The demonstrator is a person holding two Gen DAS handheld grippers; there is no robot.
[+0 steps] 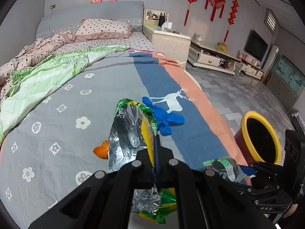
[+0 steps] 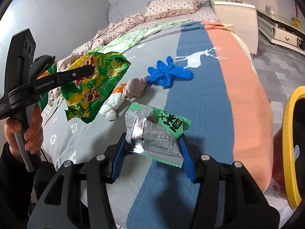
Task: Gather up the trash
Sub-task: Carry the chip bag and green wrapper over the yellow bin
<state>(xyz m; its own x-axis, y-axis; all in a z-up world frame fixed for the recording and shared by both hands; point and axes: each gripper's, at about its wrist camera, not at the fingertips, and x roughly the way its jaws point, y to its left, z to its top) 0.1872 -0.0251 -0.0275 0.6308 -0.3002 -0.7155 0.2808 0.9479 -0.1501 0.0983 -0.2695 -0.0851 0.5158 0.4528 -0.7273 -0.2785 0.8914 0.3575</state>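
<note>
We hold two pieces of trash above the bed (image 1: 57, 87). Our left gripper (image 1: 155, 143) has its jaws clamped tight on a green and yellow snack bag (image 2: 91, 84), foil lining showing. Our right gripper (image 2: 152, 152) has its jaws partway apart, holding a small green wrapper (image 2: 158, 133). A blue glove (image 2: 167, 73), orange peel (image 1: 101, 149) and crumpled tissue (image 2: 112, 105) lie on the bedspread near the bed's right edge. A yellow-rimmed bin (image 1: 261, 137) stands on the floor just beside that edge.

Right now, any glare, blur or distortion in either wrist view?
Left wrist: heavy fisheye bend, dark vignette corners; glare on the foil inside the chip bag; focus sharp. Right wrist: same bend; bright glare on the silver strip of the green wrapper; soft shadow under it on the bedspread; yellow-rimmed bin slightly smeared.
</note>
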